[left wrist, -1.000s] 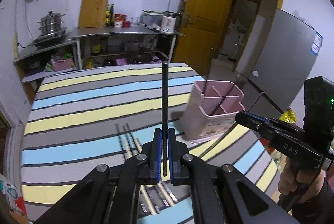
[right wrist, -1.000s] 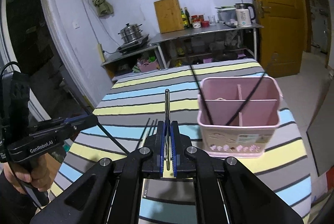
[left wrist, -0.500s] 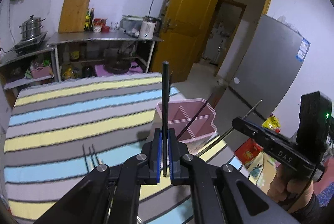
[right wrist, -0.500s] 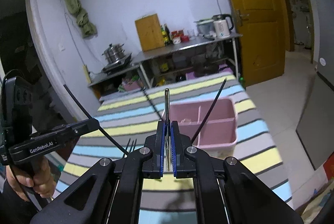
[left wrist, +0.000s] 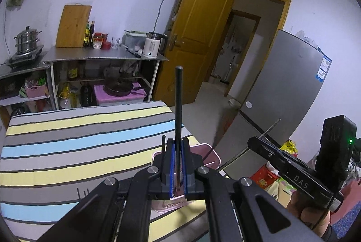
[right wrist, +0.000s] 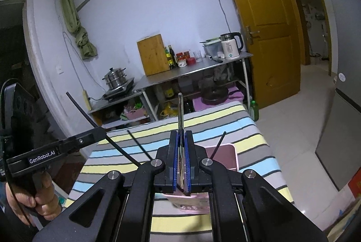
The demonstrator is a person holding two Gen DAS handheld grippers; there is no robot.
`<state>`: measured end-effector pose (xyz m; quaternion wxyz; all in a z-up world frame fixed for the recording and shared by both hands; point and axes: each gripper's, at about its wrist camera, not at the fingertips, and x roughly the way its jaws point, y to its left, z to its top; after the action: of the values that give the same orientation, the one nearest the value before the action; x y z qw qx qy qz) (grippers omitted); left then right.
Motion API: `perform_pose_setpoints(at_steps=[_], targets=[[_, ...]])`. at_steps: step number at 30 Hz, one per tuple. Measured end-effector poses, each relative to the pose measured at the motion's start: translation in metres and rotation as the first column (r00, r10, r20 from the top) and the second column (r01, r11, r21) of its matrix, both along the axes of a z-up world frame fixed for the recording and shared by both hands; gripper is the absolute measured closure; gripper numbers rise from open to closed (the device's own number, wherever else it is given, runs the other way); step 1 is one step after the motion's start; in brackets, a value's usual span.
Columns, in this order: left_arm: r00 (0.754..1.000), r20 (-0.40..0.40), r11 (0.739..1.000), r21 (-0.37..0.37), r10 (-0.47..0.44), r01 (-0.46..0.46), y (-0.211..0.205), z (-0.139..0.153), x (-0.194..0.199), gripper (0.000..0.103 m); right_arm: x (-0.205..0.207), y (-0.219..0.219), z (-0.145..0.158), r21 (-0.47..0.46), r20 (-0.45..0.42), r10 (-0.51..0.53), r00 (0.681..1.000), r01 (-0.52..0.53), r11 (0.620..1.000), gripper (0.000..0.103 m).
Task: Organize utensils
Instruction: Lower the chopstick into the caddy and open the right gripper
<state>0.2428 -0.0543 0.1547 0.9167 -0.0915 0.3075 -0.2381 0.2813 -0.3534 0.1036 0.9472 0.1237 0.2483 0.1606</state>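
My left gripper [left wrist: 177, 165] is closed on a black chopstick [left wrist: 178, 106], which stands upright between its blue pads above the pink utensil caddy [left wrist: 209, 159]. My right gripper [right wrist: 179, 163] is clamped on a thin metal utensil [right wrist: 180, 113], seen edge-on, so I cannot tell its type. The caddy stands on the striped tablecloth [left wrist: 79, 140] near the table's right edge; two black chopsticks [right wrist: 218, 143] already lean in it, though their compartments are hidden behind the jaws. Fork tines [left wrist: 83, 192] lie on the cloth to the left. From the left wrist camera, the body of my right gripper reads "DAS" [left wrist: 301, 182]; from the right wrist camera, the left one reads "GenRobot.AI" [right wrist: 42, 157]. Behind the table, a steel shelf carries a white kettle [left wrist: 152, 45], a wooden cutting board [left wrist: 72, 26] and sauce bottles [left wrist: 88, 34].
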Motion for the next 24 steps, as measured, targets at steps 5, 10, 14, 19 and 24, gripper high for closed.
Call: perform_pose_setpoints(at_steps=[5,10,14,19,24], targets=[[0.999,-0.049,1.000,0.009,0.000,0.001,-0.006,-0.026,0.014,0.098,0.012,0.005,-0.022,-0.003,-0.051,-0.002,0.999,0.002,1.000,0.098],[0.996,-0.084,1.000,0.025,0.000,0.002,-0.010,-0.050,0.023,0.098,0.023,0.009,-0.048,-0.013,-0.105,0.000,0.994,-0.001,1.000,0.098],[0.994,-0.112,1.000,0.031,0.003,0.001,-0.012,-0.066,0.029,0.098,0.030,0.012,-0.064,-0.020,-0.140,0.002,0.990,-0.004,1.000,0.098],[0.988,-0.152,0.999,0.034,0.001,0.004,-0.013,-0.084,0.038,0.098,0.035,0.014,-0.079,-0.029,-0.178,0.004,0.984,-0.009,1.000,0.098],[0.987,-0.162,0.999,0.041,-0.002,0.009,-0.013,-0.093,0.039,0.098,0.038,0.013,-0.089,-0.028,-0.211,0.000,0.977,-0.007,1.000,0.097]])
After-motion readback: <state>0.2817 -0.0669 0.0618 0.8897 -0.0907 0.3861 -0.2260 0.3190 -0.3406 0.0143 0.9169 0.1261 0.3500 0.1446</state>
